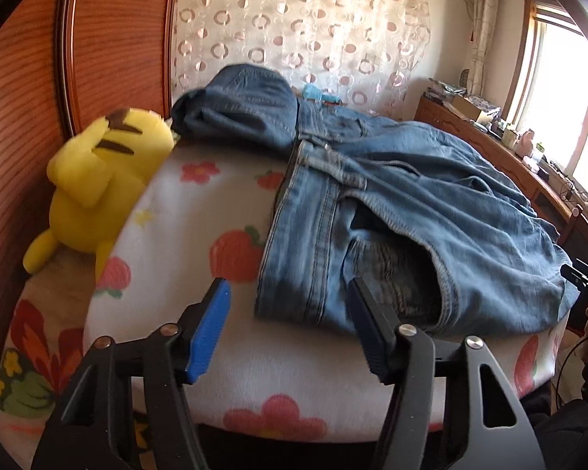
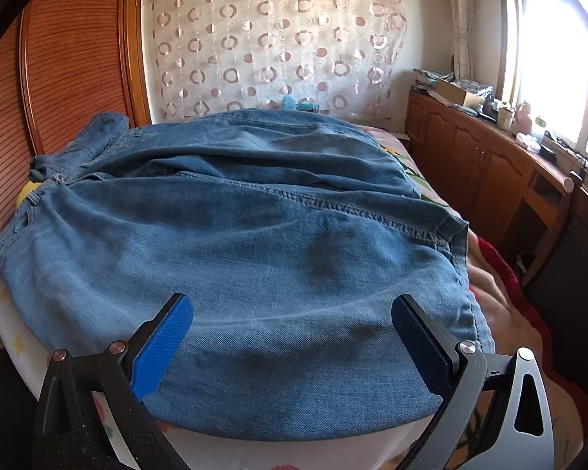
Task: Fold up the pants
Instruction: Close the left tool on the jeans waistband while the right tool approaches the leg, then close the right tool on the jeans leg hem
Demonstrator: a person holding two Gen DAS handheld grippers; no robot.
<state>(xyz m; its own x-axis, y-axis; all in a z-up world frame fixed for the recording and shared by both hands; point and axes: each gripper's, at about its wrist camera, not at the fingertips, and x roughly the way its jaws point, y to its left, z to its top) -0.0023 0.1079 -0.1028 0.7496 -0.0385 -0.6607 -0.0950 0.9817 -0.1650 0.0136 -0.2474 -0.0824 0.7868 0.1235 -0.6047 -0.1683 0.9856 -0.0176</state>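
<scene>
Lying on: blue denim pants (image 1: 392, 180) spread over a white blanket printed with red flowers and strawberries (image 1: 200, 243), on a bed.
Writing: no brand, label or lettering can be read in either view.
Pants, look: faded mid-blue denim with paler worn patches and darker smudges; double-stitched seams; waistband with belt loops toward the headboard side; cloth rumpled, the legs lying one over the other.
Pants, left wrist view: waistband end and an open pocket mouth showing a darker lining; a second bunch of darker denim (image 1: 235, 105) sits beyond it, near the wall curtain.
Pants, right wrist view: a broad leg panel (image 2: 254, 258) fills the frame, a long stitched seam crossing it, its hem edge nearest the camera.
Left gripper (image 1: 290, 293): black frame, blue pads; jaws part-way apart with the waistband corner between them; one pad lies against the denim, the other stands clear over the blanket, so nothing is clamped.
Right gripper (image 2: 292, 311): jaws spread wide, over the leg panel near the hem; pads do not press the cloth.
Left view only: yellow plush toy with brown stripes (image 1: 98, 188) beside the blanket, against the reddish wooden headboard (image 1: 23, 117).
Right view only: brown wooden cabinets (image 2: 466, 164) along the window wall.
Both views: sheer curtain with pink rings (image 2: 274, 43) behind the bed.
</scene>
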